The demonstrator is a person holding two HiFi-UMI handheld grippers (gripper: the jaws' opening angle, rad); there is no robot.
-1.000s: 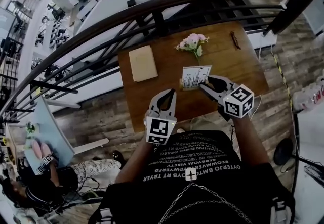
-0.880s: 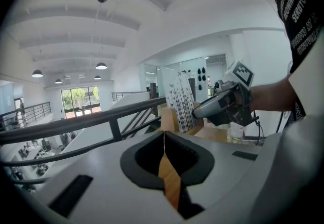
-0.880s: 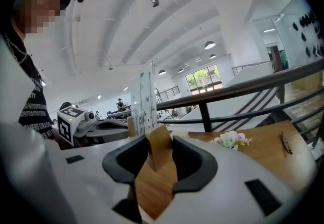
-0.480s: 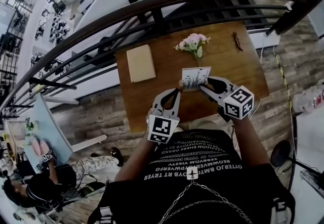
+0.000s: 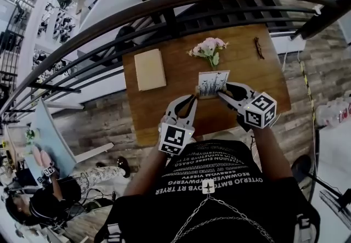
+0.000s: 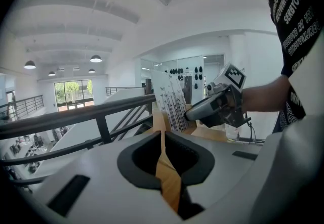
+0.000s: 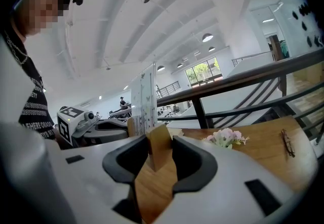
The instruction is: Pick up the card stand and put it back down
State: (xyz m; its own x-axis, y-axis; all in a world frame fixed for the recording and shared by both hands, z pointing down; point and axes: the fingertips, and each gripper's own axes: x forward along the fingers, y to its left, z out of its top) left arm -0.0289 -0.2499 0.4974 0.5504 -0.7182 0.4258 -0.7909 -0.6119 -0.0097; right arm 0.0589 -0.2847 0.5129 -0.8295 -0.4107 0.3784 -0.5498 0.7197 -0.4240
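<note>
Card stand [image 5: 213, 84] stands upright near the front of the table [image 5: 148, 116], long axis left-right, bridging both tools. Right gripper [image 5: 221, 94] is wide, clamped on its right wooden end. Left gripper [image 5: 193, 97] is nearly closed, apparently pinching the left end. Base contact unclear.

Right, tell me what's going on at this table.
A person holds a gripper in each hand. The fingers of the left gripper pinch one end of the card stand; those of the right gripper clamp the other. It stands upright at the wooden table; whether it rests there is unclear.
</note>
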